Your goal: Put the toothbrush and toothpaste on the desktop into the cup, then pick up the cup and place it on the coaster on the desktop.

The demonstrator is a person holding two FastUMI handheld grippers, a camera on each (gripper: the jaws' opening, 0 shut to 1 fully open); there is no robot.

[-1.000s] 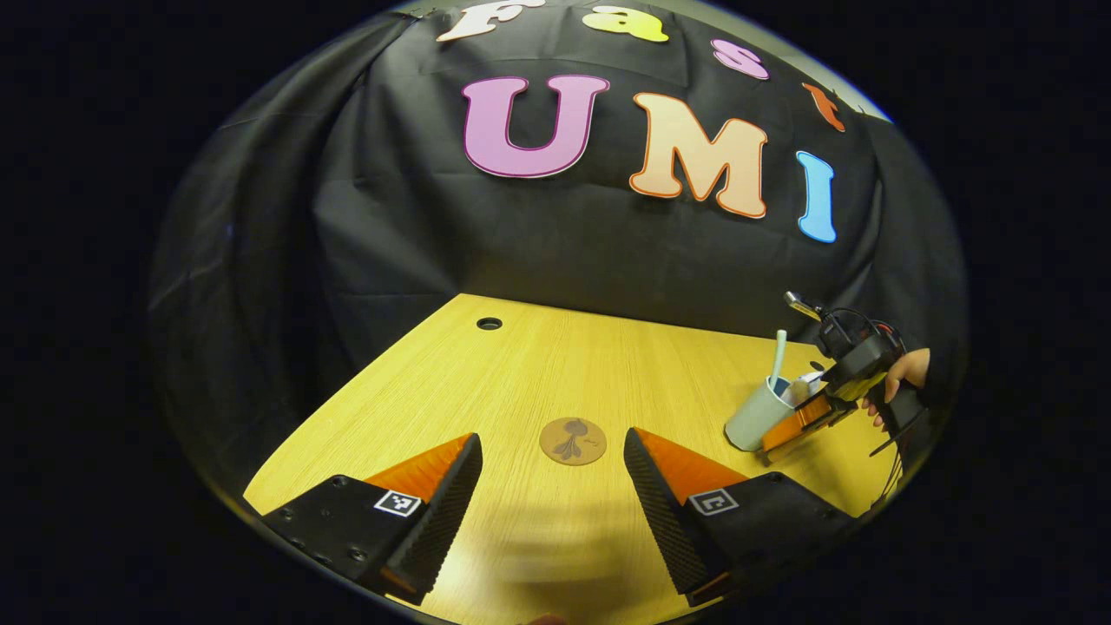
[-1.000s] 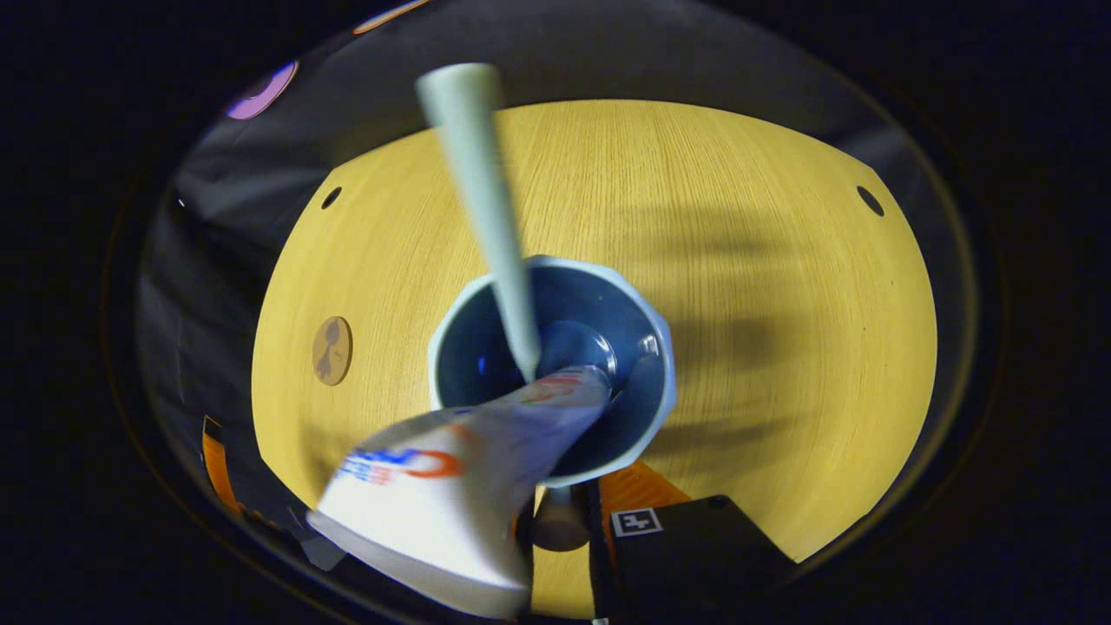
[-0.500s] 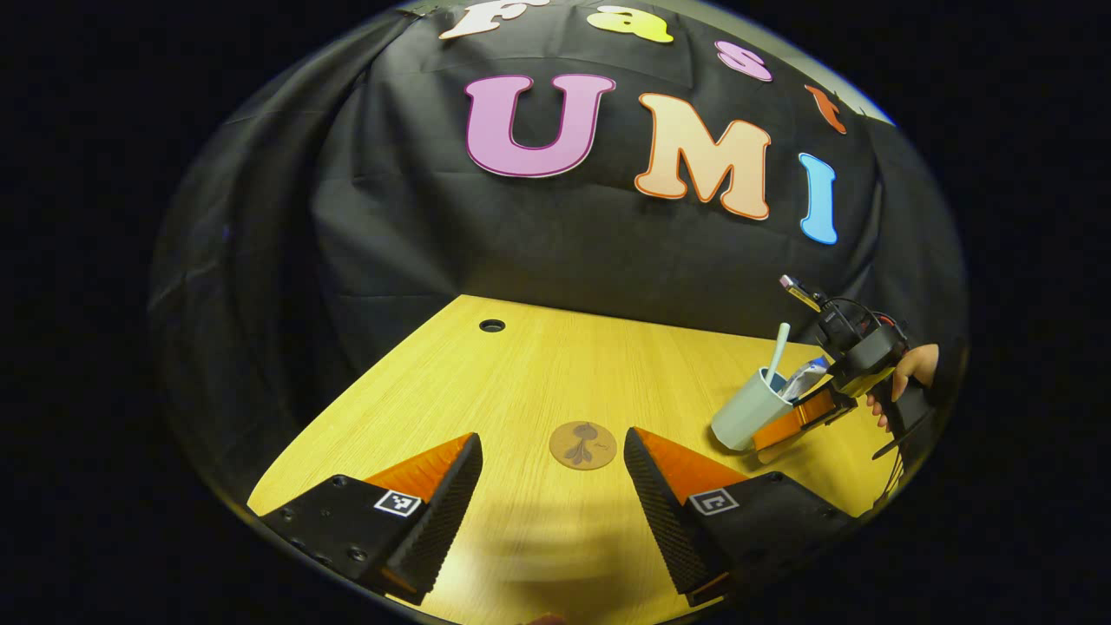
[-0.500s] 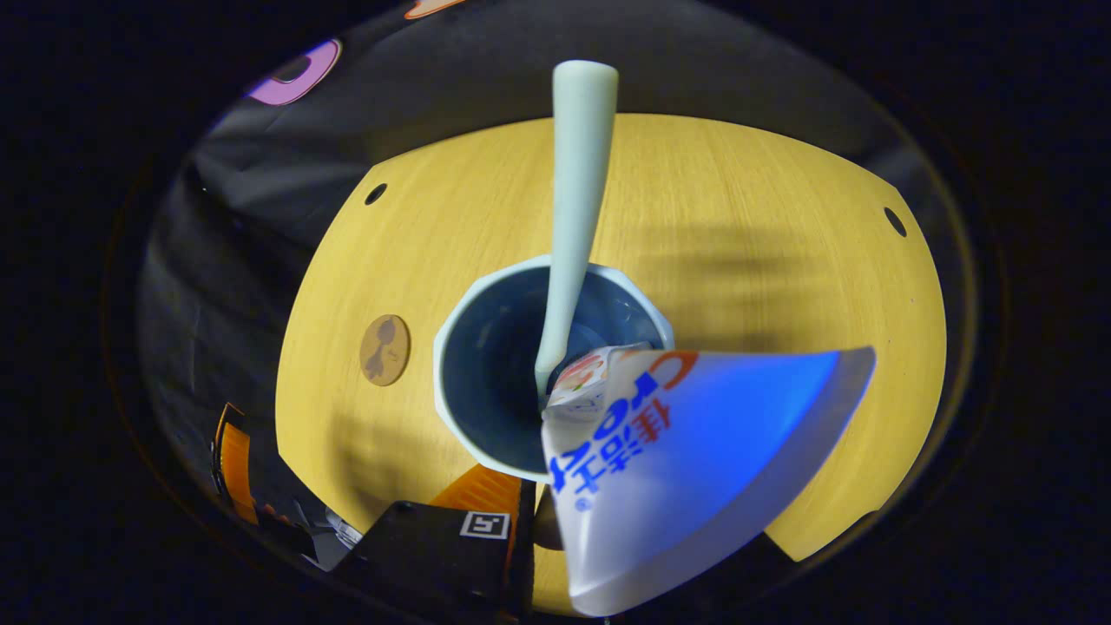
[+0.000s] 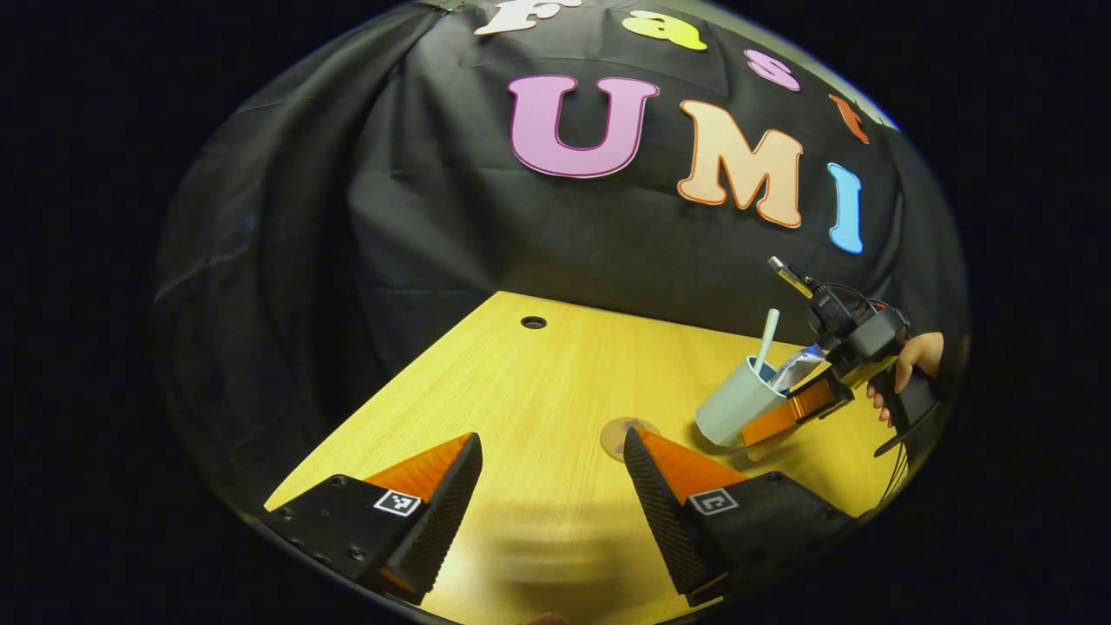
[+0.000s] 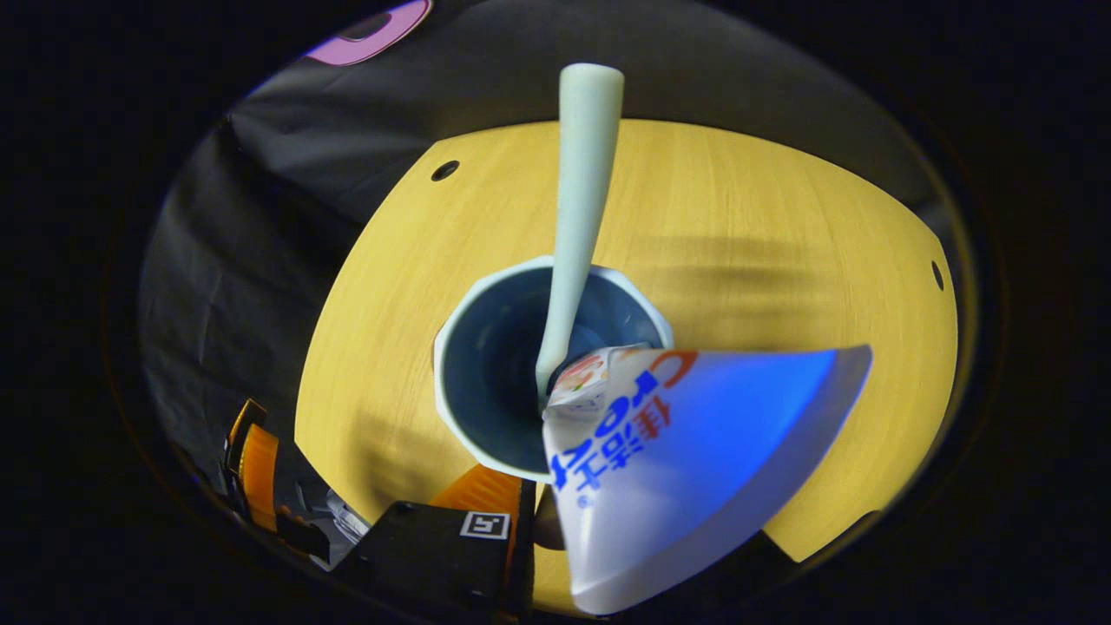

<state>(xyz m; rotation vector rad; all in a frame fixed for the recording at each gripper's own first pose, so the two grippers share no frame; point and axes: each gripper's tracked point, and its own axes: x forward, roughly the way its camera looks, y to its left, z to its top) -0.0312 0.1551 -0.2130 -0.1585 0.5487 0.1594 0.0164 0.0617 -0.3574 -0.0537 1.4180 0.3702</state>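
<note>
In the left gripper view, the left gripper (image 5: 551, 486) hung low over the near edge of the table (image 5: 538, 382) with its fingers wide apart and nothing between them. The coaster (image 5: 623, 431) lay on the table just beyond its right finger, partly hidden by that fingertip. Further toward the table's right edge, the cup (image 5: 733, 412) was carried tilted by the right gripper (image 5: 794, 410), which a hand (image 5: 907, 365) held; the toothbrush (image 5: 765, 340) and toothpaste (image 5: 794, 369) stuck out of its mouth. The cup seemed just clear of the table, near the coaster but not over it.

In the right gripper view, the cup (image 6: 486, 408) sat directly ahead, the toothbrush (image 6: 577, 217) standing in it and the toothpaste (image 6: 694, 460) leaning out over the rim. One finger of the right gripper (image 6: 529, 512) lay against the cup's outer wall at the near rim; the other was hidden, so whether both pressed on the wall could not be told.

Both items being in the cup, the step in hand appeared to be carrying it to the coaster. The next move probably called for bringing the cup over the coaster, righting it and lowering it squarely before letting go, lest the contents tip out.
</note>
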